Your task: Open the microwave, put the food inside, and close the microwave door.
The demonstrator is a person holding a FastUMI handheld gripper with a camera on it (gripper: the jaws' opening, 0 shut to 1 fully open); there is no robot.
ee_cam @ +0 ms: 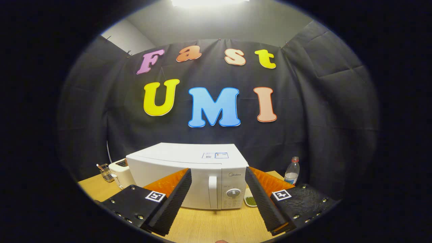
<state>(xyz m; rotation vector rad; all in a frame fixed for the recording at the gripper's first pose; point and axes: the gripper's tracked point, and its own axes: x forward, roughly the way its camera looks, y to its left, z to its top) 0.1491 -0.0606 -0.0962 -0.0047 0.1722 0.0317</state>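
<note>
A white microwave [184,168] stands on the wooden table [209,224] beyond my fingers, its door shut and its vertical handle [212,192] facing me beside a round dial [233,193]. A small white dish of green food [250,201] sits on the table at the microwave's right side, partly hidden behind my right finger [265,202]. My gripper [218,175] is open and holds nothing; the handle shows in the gap between the fingers, some way ahead of the tips.
A white toaster [119,172] and a small wire holder [105,172] stand left of the microwave. A clear water bottle with a red cap [292,171] stands at the right rear of the table.
</note>
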